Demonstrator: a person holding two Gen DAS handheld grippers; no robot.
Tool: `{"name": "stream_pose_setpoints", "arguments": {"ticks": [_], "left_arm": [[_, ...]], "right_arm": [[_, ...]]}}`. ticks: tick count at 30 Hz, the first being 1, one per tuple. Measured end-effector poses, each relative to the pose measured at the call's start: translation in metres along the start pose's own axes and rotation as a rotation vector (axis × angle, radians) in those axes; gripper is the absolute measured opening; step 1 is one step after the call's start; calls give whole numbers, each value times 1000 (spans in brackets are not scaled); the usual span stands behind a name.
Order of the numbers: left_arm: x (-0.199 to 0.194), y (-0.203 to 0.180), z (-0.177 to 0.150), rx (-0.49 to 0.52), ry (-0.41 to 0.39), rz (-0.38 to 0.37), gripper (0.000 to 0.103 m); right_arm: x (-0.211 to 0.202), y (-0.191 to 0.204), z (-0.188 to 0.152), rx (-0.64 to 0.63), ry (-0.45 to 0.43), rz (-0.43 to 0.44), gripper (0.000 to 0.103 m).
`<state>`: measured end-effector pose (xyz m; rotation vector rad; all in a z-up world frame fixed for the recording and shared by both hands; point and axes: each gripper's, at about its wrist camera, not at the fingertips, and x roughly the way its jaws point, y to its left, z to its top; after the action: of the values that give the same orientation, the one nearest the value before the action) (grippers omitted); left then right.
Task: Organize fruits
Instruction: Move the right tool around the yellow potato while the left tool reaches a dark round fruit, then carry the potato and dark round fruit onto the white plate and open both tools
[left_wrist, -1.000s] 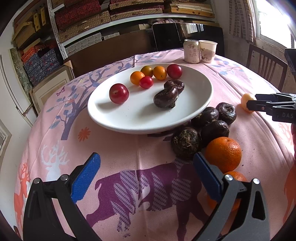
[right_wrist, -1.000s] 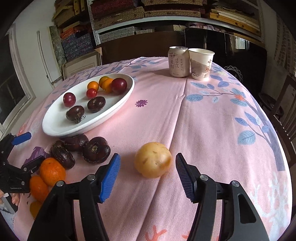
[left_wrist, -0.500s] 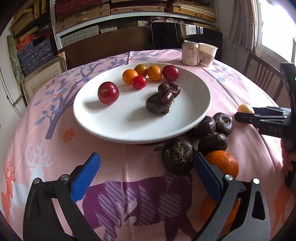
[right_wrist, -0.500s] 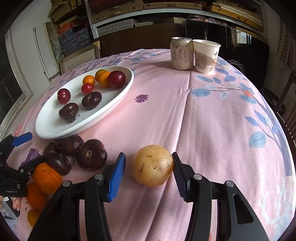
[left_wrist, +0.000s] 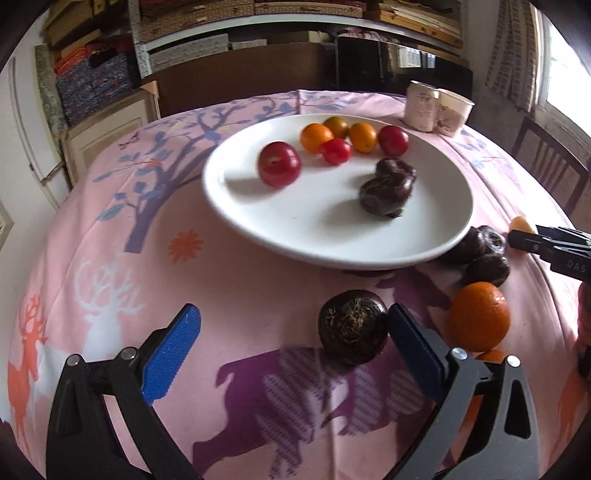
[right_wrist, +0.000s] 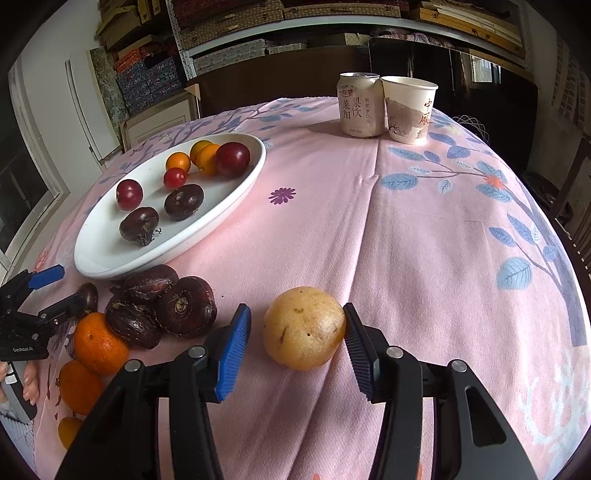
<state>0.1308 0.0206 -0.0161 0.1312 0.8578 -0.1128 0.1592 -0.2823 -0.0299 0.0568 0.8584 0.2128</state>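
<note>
Right gripper (right_wrist: 297, 330): jaws have just been closing around a round, speckled yellow fruit (right_wrist: 303, 328); right ribbed pad touches it, left pad stands just clear. Left gripper (left_wrist: 293, 341): jaws wide open, holding nothing; a dark, fibrous water chestnut (left_wrist: 352, 326) lies against the right pad. Beyond: a smooth white plate (left_wrist: 332, 236) bearing fruit.

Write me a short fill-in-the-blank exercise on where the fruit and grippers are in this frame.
1. The white plate holds two dark water chestnuts and ____ small red and orange fruits.
2. The yellow fruit sits between the pads of the ____ gripper.
3. Beside the drink can stands a paper ____.
4. The left gripper has a dark ____ by its right pad.

Missing words: six; right; cup; water chestnut
</note>
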Motion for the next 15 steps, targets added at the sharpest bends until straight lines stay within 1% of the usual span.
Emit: {"name": "stream_pose_setpoints", "arguments": {"ticks": [2, 4, 6, 7, 8, 9, 10, 11, 12, 13, 14, 15], "left_arm": [[-6, 2, -3, -17, -20, 19, 99], [-10, -10, -3, 38, -43, 22, 98], [-6, -26, -5, 120, -50, 73, 98], [-4, -30, -5, 143, -45, 84, 98], [-4, -27, -4, 130, -42, 61, 98], [-3, -24, -3, 118, -36, 58, 98], [-1, -21, -3, 108, -25, 62, 94], [2, -17, -3, 95, -8, 47, 85], [5, -15, -2, 81, 12, 6, 60], [7, -13, -3, 66, 26, -28, 45], [6, -13, -3, 61, 25, -52, 41], [6, -14, -3, 70, 23, -44, 41]], "right_arm": [[0, 0, 0, -4, 0, -2, 52], [0, 0, -1, -3, -1, -1, 52], [0, 1, -1, -3, -1, -1, 52], [0, 1, -1, -4, -1, -2, 52], [0, 1, -1, -5, -1, -3, 52], [0, 1, -1, -5, -1, -4, 52], [0, 0, -1, -5, -1, -4, 52], [0, 1, -1, -4, -2, -2, 49], [-1, 0, -1, -4, -3, -1, 45], [-1, 0, -1, -4, -3, 6, 42], [-1, 1, -1, -7, -4, 7, 42], [-2, 2, -2, -15, -5, 10, 42]]}}
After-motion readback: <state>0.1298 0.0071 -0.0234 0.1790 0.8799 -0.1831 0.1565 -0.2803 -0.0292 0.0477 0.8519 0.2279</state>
